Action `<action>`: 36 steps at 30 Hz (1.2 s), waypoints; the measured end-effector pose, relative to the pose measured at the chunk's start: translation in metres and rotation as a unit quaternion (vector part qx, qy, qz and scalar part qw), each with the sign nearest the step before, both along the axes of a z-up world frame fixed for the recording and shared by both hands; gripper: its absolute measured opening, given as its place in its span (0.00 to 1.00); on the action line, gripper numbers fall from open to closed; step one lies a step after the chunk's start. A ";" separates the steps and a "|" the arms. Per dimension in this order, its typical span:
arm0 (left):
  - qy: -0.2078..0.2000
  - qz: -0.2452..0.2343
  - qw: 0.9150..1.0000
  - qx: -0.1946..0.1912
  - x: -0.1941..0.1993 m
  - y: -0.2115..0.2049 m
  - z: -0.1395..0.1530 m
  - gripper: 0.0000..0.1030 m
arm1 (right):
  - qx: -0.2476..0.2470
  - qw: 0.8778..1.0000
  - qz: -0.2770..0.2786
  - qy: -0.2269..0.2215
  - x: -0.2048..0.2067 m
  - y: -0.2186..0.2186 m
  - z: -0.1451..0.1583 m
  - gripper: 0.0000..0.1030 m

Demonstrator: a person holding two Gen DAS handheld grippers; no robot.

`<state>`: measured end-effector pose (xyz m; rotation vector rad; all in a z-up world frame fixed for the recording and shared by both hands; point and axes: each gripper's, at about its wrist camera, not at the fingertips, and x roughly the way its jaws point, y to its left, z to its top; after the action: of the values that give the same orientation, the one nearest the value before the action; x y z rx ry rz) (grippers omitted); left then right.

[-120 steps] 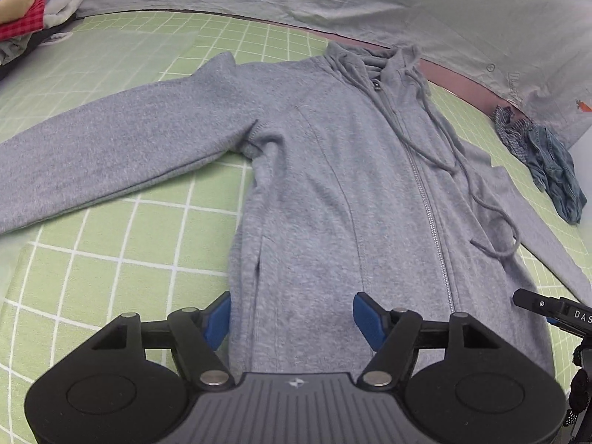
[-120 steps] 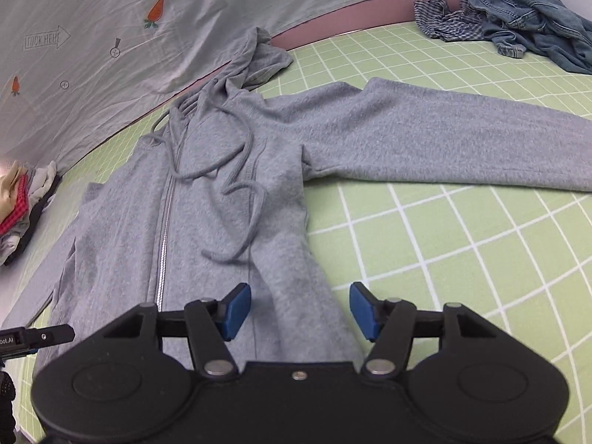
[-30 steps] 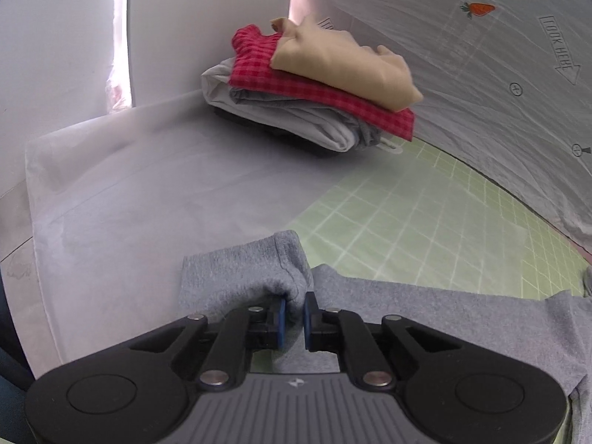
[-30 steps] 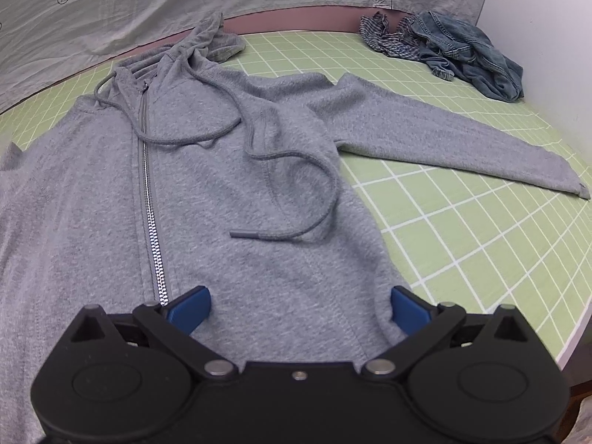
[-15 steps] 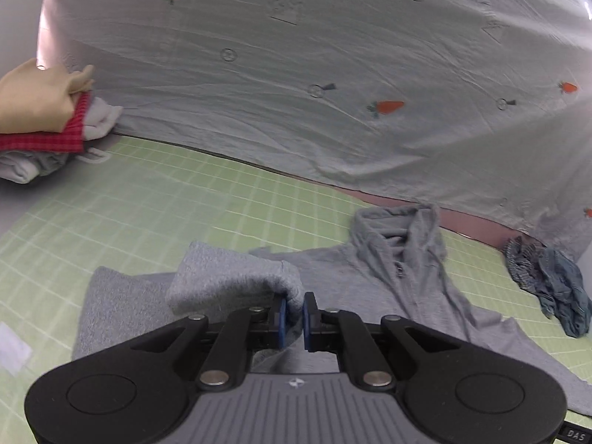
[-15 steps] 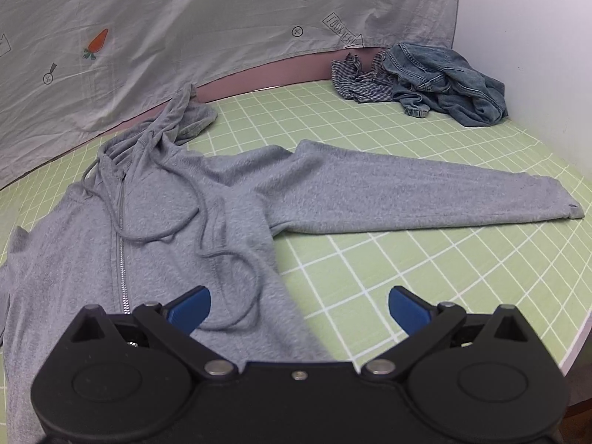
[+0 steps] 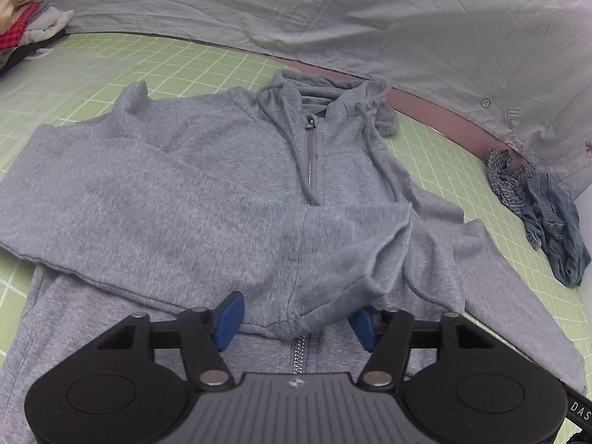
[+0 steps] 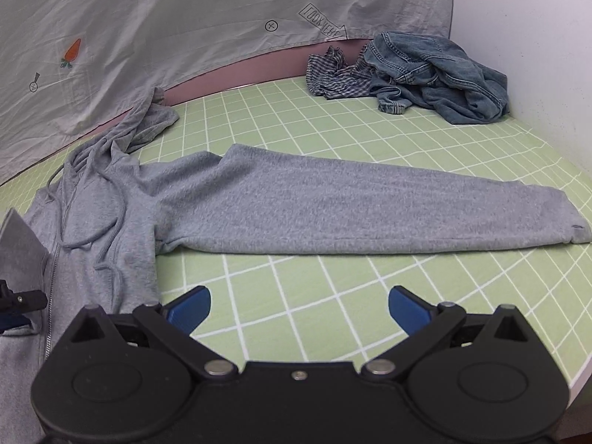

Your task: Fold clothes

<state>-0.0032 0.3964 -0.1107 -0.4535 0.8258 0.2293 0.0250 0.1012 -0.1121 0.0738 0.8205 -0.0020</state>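
A grey zip hoodie (image 7: 207, 192) lies face up on the green grid mat (image 7: 192, 66). Its left sleeve (image 7: 111, 199) is folded across the chest, and the cuff (image 7: 355, 259) rests over the zipper. My left gripper (image 7: 296, 320) is open just before that cuff, its blue pads on either side and holding nothing. In the right wrist view the other sleeve (image 8: 370, 211) stretches out flat to the right, cuff (image 8: 577, 233) near the mat's edge. My right gripper (image 8: 298, 305) hangs open over bare mat in front of this sleeve.
A heap of denim (image 8: 436, 74) and plaid cloth (image 8: 340, 77) sits at the back right by a white wall (image 8: 536, 55). Folded clothes (image 7: 22, 26) are stacked at the far left. A carrot-print sheet (image 7: 370, 29) hangs behind. The mat's edge (image 8: 577, 366) is close on the right.
My left gripper carried the left sleeve's cuff across the hoodie's chest, then opened and let it go. The right gripper swung right, from over the body to the outstretched sleeve.
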 end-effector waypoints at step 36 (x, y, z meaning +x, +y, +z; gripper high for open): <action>0.098 0.022 0.983 0.156 -0.047 0.132 -0.026 1.00 | -0.017 0.996 0.082 -0.020 -0.010 0.182 -0.012 0.42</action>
<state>-0.0499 0.5287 -0.1366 -0.1547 0.9535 0.4425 0.0145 0.2827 -0.1238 -0.0261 0.7841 0.1390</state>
